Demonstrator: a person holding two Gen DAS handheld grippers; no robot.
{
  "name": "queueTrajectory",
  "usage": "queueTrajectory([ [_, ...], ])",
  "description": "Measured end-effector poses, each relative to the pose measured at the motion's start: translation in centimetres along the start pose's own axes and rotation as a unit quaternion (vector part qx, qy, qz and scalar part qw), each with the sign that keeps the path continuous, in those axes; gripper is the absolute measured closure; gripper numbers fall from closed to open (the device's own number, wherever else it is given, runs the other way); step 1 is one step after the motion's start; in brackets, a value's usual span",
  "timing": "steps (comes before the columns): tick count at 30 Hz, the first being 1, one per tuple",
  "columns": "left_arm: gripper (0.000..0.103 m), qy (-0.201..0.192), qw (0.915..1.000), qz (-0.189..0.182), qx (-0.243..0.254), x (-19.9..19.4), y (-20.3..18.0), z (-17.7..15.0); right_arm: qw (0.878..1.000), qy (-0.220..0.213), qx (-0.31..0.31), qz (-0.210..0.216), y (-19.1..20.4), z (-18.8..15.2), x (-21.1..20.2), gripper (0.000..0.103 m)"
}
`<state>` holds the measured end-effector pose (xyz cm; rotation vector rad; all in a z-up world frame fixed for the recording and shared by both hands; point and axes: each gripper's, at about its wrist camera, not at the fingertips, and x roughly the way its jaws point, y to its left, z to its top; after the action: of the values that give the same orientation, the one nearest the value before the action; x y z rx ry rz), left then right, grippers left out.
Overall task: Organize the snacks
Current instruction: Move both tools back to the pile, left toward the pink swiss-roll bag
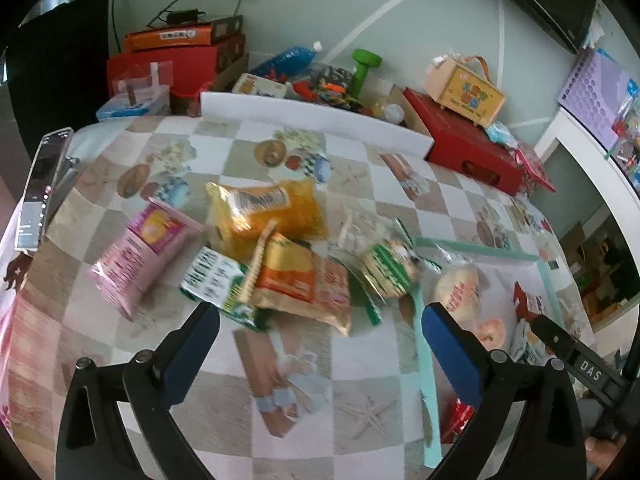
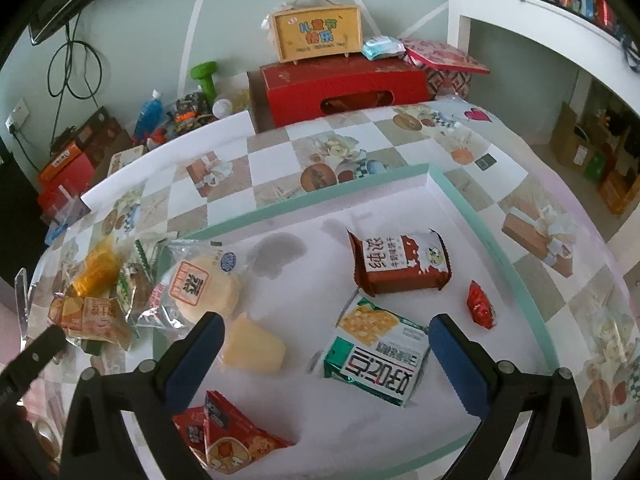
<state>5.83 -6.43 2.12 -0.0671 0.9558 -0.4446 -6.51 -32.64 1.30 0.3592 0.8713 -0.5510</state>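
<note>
In the left wrist view a loose pile of snacks lies on the checked tablecloth: a pink packet (image 1: pixel 144 252), a yellow bag (image 1: pixel 264 208), an orange packet (image 1: pixel 304 280) and a green-and-white packet (image 1: pixel 224 284). My left gripper (image 1: pixel 320 332) hangs open just in front of the pile, nothing between its pads. A white tray with a mint rim (image 2: pixel 500 240) holds a brown biscuit packet (image 2: pixel 400 264), a green-and-white packet (image 2: pixel 376 352), a red candy (image 2: pixel 480 304), a yellow jelly cup (image 2: pixel 252 344) and a red triangular packet (image 2: pixel 228 432). My right gripper (image 2: pixel 324 340) stands open above them. A round cake (image 2: pixel 200 288) lies across the tray's left rim.
A red box (image 2: pixel 344 80) with a yellow handled case (image 2: pixel 316 32) on it stands at the table's far edge. Beside it are a green dumbbell (image 2: pixel 206 76) and a blue bottle (image 2: pixel 148 112). A phone (image 1: pixel 40 188) stands at the left; a white shelf (image 2: pixel 540 20) at the right.
</note>
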Motion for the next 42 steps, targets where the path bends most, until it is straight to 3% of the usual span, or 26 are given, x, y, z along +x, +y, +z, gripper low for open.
queueTrajectory([
  [6,0.001,-0.022,0.9996,0.018,-0.007,-0.8,2.1,1.5,1.0,-0.009,-0.002,0.014,0.9,-0.1,0.2,0.0],
  [12,0.0,-0.02,0.9993,0.029,-0.013,-0.6,4.4,2.7,1.0,-0.012,-0.01,0.024,2.2,-0.1,0.2,0.0],
  [19,0.0,-0.018,0.9992,0.017,-0.03,-0.8,6.9,4.0,1.0,-0.01,-0.013,0.021,4.0,0.5,0.2,0.0],
  [27,0.0,-0.021,0.9984,0.038,-0.035,-1.2,9.8,5.0,0.999,-0.021,-0.025,0.036,7.4,2.2,-0.5,0.0],
  [35,0.0,0.006,0.9977,0.028,-0.061,-0.3,12.5,5.2,0.995,-0.029,-0.058,0.073,12.6,3.0,-0.9,0.0],
  [38,0.0,0.016,0.9969,0.03,-0.071,0.1,13.2,5.0,0.993,-0.013,-0.057,0.102,14.0,2.8,-0.3,0.0],
  [42,0.0,0.026,0.9963,0.036,-0.073,0.6,13.6,4.8,0.992,0.006,-0.054,0.11,15.2,2.5,0.9,0.0],
])
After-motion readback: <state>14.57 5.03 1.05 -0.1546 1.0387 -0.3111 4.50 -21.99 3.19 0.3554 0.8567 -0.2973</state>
